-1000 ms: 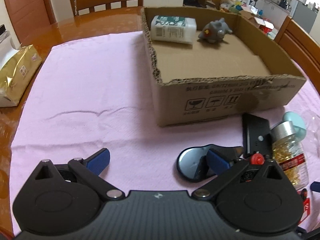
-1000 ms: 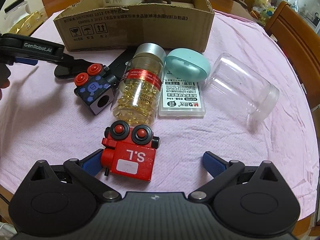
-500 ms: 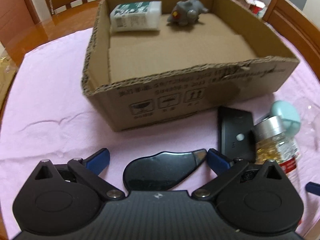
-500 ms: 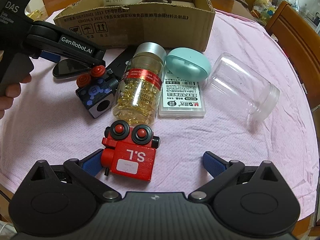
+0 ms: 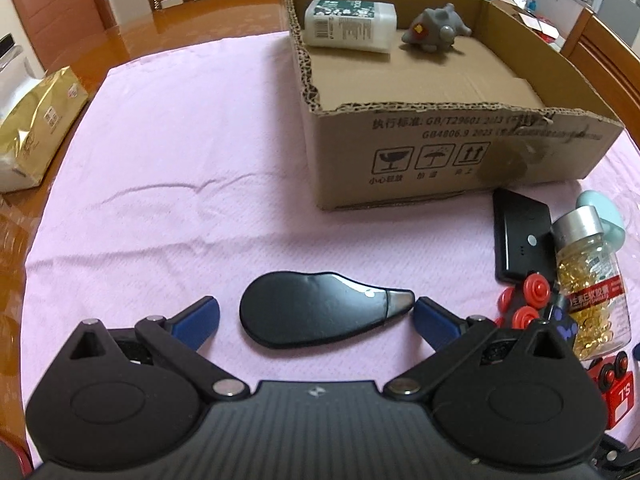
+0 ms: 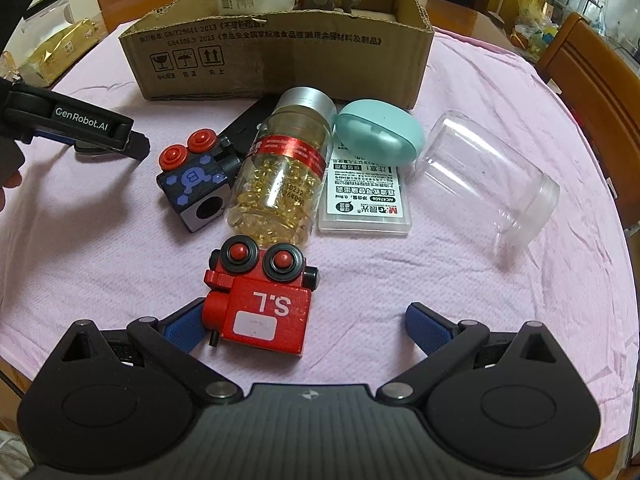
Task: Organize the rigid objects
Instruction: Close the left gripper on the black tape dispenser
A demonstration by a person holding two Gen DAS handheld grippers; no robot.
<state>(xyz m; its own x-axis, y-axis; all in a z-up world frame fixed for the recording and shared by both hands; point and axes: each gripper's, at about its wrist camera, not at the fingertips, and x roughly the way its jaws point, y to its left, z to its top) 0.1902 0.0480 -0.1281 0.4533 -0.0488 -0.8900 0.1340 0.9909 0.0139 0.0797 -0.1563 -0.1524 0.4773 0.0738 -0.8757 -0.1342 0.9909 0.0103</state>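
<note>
A black teardrop-shaped object (image 5: 316, 314) lies flat on the pink cloth between the open fingers of my left gripper (image 5: 316, 320), untouched. My left gripper also shows in the right wrist view (image 6: 120, 140). My right gripper (image 6: 304, 324) is open; a red toy block marked "S.L" (image 6: 260, 308) lies by its left fingertip (image 6: 184, 326). A cardboard box (image 5: 460, 152) holds a white bottle (image 5: 352, 28) and a grey toy (image 5: 434, 32).
On the cloth near the box lie a blue-black toy block (image 6: 196, 180), a capsule bottle (image 6: 286, 176), a black flat device (image 5: 520, 232), a mint case (image 6: 378, 132), a white card box (image 6: 366, 200) and a clear jar (image 6: 488, 176). A gold packet (image 5: 36, 120) sits left. Wooden chairs surround the table.
My left gripper has shifted left and pulled back, so the black teardrop object now lies centred between its fingers. My right gripper and the red block have not moved.
</note>
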